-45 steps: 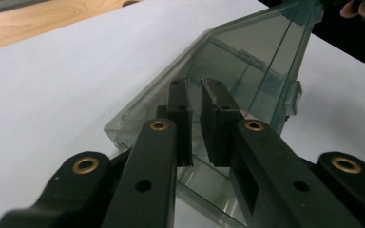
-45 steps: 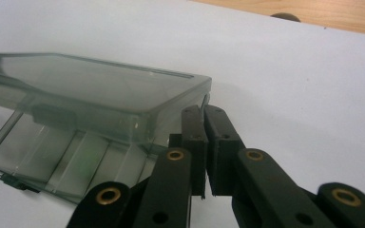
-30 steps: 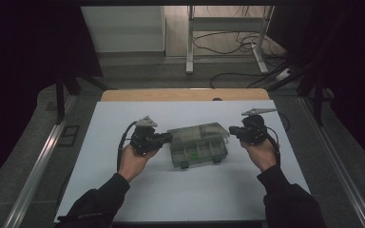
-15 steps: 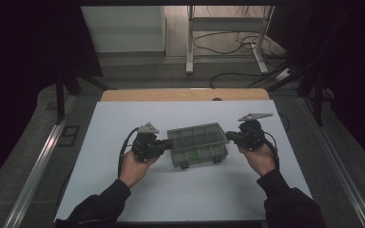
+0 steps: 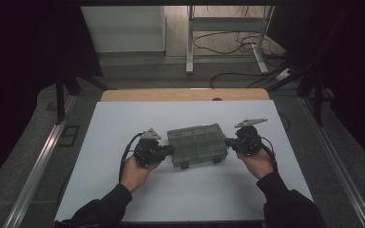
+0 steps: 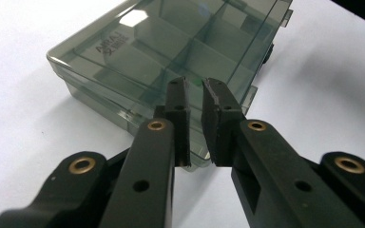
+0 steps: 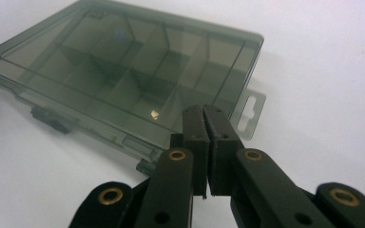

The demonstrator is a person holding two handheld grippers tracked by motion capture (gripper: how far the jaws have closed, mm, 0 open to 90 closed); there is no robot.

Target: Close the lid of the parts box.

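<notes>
- Box (image 5: 197, 145), a clear lidded organiser with dividers, is seen lying flat on the white mat (image 5: 123, 118), lid closed.
- Left gripper (image 5: 167, 151) is held at the box's left end, its jaws nearly together with a narrow gap, resting over the box's edge; whether anything is pinched cannot be told.
- Right gripper (image 5: 229, 141) is placed at the box's right end, jaws together beside the hang tab (image 7: 248, 110).
- Step judged: the box is being steadied or set down between both tools.
- Next move calls for the front latches (image 5: 184, 165) to be reached if the lid is to be opened.
</notes>
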